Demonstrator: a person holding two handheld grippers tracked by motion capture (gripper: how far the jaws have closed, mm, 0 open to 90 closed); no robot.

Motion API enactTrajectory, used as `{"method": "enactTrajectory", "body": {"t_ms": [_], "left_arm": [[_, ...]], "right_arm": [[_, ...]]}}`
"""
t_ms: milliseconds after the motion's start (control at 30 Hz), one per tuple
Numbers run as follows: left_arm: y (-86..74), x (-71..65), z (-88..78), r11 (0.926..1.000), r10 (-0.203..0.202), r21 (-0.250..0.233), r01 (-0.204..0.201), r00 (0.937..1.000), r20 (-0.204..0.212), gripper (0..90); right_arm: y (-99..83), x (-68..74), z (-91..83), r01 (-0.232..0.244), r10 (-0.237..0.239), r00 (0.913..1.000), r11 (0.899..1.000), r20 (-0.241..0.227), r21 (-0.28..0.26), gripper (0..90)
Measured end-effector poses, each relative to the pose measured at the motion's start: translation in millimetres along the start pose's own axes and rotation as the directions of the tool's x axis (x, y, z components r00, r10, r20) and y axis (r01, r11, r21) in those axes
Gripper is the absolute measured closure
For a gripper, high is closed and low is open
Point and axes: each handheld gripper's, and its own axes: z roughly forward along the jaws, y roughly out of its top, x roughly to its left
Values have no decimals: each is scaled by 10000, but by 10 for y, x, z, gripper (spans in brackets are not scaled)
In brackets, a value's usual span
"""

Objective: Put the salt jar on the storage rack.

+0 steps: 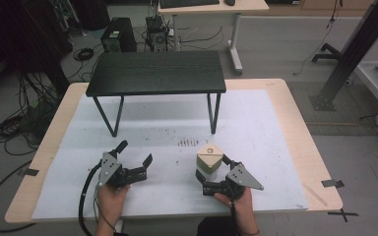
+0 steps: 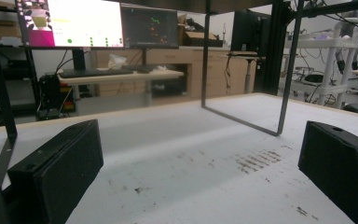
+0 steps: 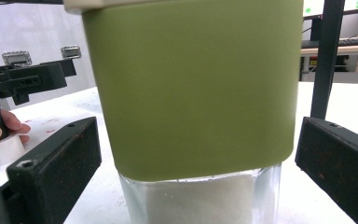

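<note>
Nearest to us, our right claw stands wide open around the container, one jaw on either side of it and neither pressing its wall, so we judge the grasp prepared but not yet made; closing and lifting are still to come. The container rests on the white sheet of the worktop, just ahead of our right hand. From the right gripper view its body is a smooth, matte olive-green sleeve with rounded corners over a clear lower part, through which a white granular filling shows; from above, its top is a pale tan square lid. Our left claw is also spread wide and holds nothing, hovering low over the sheet well to the left of the container. Between the two claws and a little farther on, a patch of brown scuff marks stains the sheet. Beyond that stands a small black table with a dark wood-grain top and thin metal legs.
</note>
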Motion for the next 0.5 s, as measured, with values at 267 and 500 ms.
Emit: {"method": "enactTrajectory", "body": {"t_ms": [267,500], "left_arm": [[0,1,1,10000,-4,3,4,10000,-1,2],[0,1,0,10000,-2,1,2,10000,-4,2]], "right_arm": [[1,1,3,16,-16,10000,10000,7,36,0],[2,6,5,63,-63,10000,10000,23,71,0]]}}
